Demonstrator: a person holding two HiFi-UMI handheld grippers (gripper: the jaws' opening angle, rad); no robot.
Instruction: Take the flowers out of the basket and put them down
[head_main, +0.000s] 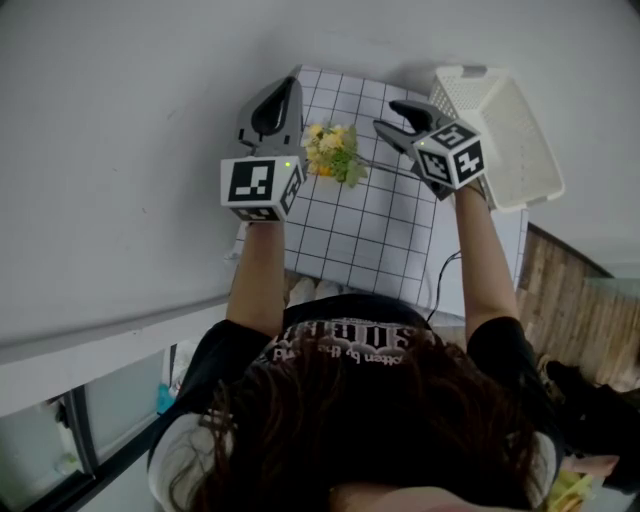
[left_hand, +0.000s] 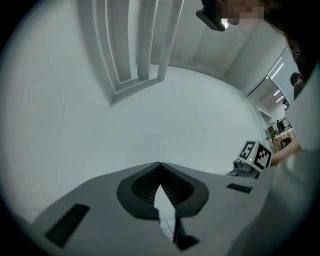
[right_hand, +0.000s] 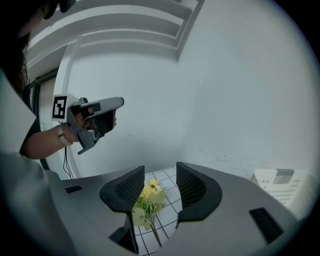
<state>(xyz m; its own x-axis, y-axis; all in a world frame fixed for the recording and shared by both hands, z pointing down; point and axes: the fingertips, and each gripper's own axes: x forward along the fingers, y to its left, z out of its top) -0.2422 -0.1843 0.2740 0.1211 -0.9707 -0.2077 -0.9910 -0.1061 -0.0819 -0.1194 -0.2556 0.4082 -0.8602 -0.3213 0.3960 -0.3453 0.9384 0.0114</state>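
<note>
A small bunch of yellow flowers (head_main: 333, 152) with green leaves lies on the white grid mat (head_main: 350, 235), its stem pointing right. In the right gripper view the flowers (right_hand: 147, 200) show far below, between the jaws but apart from them. My right gripper (head_main: 392, 118) hangs open above the stem end, holding nothing. The white slatted basket (head_main: 510, 130) stands to its right. My left gripper (head_main: 290, 90) is held up left of the flowers, its jaws shut tip to tip on nothing (left_hand: 159, 167).
The mat lies on a pale tabletop that runs to a plain white wall. The basket (right_hand: 280, 185) is at the mat's far right corner. A cable hangs off the table's near edge (head_main: 440, 280). Wooden floor shows at the right.
</note>
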